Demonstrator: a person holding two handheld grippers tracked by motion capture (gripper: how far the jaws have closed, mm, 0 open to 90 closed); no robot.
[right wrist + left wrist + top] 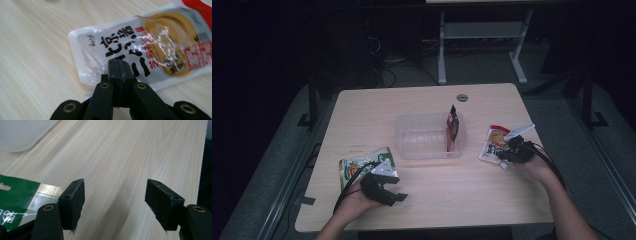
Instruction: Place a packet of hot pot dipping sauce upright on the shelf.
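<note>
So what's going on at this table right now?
A person works at a wooden table with a gripper in each hand. The right gripper has its jaws shut and sits over the near edge of a white and red food pouch lying flat on the table; whether it pinches the pouch is hard to tell. The left gripper is open over bare wood beside a green snack bag. Between them, a clear plastic container already holds a red packet standing on edge.
</note>
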